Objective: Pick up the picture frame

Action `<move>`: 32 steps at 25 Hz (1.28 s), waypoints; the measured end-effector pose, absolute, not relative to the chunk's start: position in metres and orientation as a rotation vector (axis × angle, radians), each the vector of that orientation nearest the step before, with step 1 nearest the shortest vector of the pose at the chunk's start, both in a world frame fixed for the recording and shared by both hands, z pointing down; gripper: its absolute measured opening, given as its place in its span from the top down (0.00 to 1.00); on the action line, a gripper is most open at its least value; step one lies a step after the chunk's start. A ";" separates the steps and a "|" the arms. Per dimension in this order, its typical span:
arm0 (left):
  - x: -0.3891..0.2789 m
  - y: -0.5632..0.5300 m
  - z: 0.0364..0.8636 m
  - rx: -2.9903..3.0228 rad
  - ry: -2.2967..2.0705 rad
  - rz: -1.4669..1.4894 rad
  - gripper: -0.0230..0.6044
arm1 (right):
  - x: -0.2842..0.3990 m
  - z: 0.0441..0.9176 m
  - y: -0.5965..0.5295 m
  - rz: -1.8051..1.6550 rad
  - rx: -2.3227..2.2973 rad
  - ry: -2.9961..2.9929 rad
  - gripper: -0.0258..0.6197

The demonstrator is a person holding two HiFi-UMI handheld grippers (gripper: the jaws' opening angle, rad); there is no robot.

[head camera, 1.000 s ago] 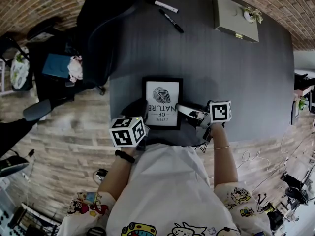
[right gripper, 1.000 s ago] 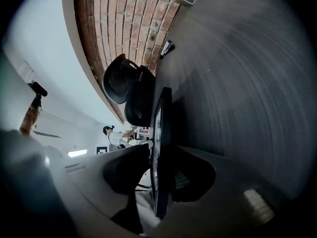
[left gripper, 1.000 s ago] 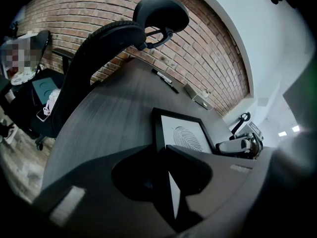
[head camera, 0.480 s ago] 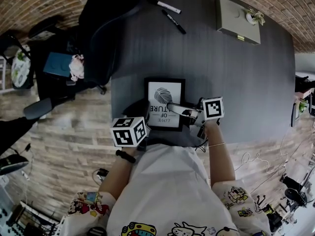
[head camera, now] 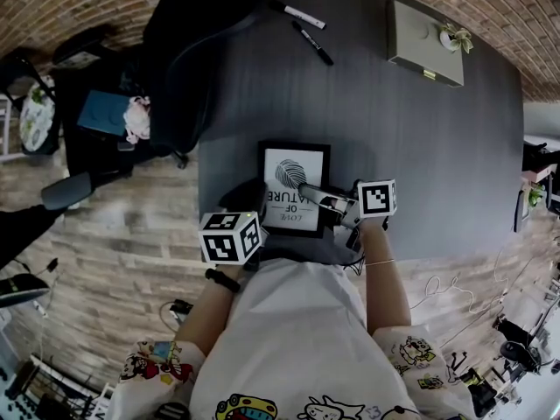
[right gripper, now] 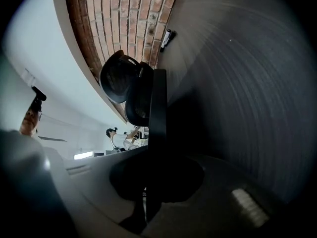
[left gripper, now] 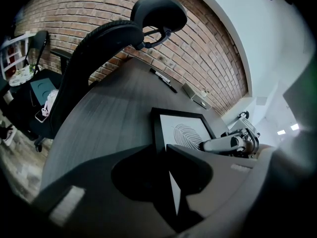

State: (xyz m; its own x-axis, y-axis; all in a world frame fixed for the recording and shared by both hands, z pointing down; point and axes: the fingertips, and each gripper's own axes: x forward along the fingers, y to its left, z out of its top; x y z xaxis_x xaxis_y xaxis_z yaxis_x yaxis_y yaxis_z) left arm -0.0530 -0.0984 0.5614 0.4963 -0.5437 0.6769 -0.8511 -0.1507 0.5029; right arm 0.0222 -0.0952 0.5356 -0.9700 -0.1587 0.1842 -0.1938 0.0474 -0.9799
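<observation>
Frame (head camera: 294, 187) lies flat at table (head camera: 394, 147) near edge, left gripper (left gripper: 166, 152) clamped on its near-left corner, right gripper (head camera: 308, 192) pinched shut on it from the right, likely for a level two-sided lift.

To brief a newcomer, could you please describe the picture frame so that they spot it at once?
On the dark grey table, look at the near edge, by the person. The picture frame sits there: black border, white print with a leaf, unlike the slim markers and grey box at the far end.
</observation>
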 end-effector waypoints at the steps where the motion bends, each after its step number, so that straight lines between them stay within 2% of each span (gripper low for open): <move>1: -0.053 -0.098 0.561 1.829 -1.170 0.424 0.82 | 0.022 0.536 -0.095 2.121 0.380 -2.253 0.94; 16: -0.061 -0.103 0.554 1.844 -1.218 0.400 0.78 | 0.025 0.536 -0.098 2.179 0.425 -2.245 0.94; 27: -0.056 -0.121 0.500 1.999 -1.288 0.350 0.78 | 0.037 0.498 -0.117 2.159 0.538 -2.435 0.94; 32: -0.057 -0.125 0.469 2.078 -1.332 0.311 0.78 | 0.046 0.478 -0.122 2.026 0.604 -2.524 0.94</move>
